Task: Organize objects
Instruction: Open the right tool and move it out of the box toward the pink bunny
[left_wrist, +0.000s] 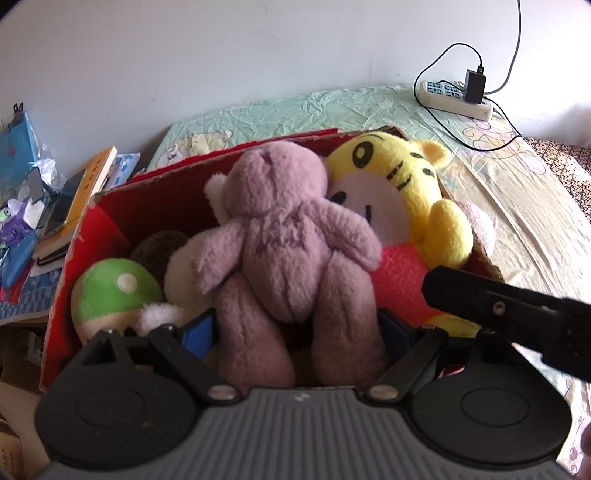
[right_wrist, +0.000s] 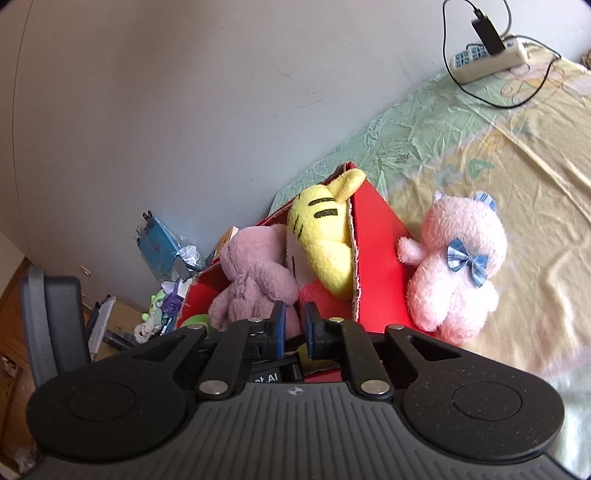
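Note:
A red cardboard box (left_wrist: 110, 210) stands on the bed and holds several plush toys. My left gripper (left_wrist: 295, 332) is wide open around the legs of a mauve teddy bear (left_wrist: 284, 240), which lies on the other toys in the box. A yellow tiger plush (left_wrist: 399, 177) and a green mushroom plush (left_wrist: 110, 288) lie beside it. My right gripper (right_wrist: 294, 330) is nearly shut and empty, above the box's near edge (right_wrist: 376, 258). A pink plush with blue bows (right_wrist: 458, 266) sits on the bed outside the box, against its right wall. The mauve bear (right_wrist: 251, 273) and the tiger (right_wrist: 321, 236) also show there.
A white power strip (left_wrist: 458, 98) with a black charger and cables lies at the far right of the bed. Books, a phone and clutter (left_wrist: 62, 206) fill a surface left of the box. A wall stands close behind. A grey chair (right_wrist: 55, 325) is at the left.

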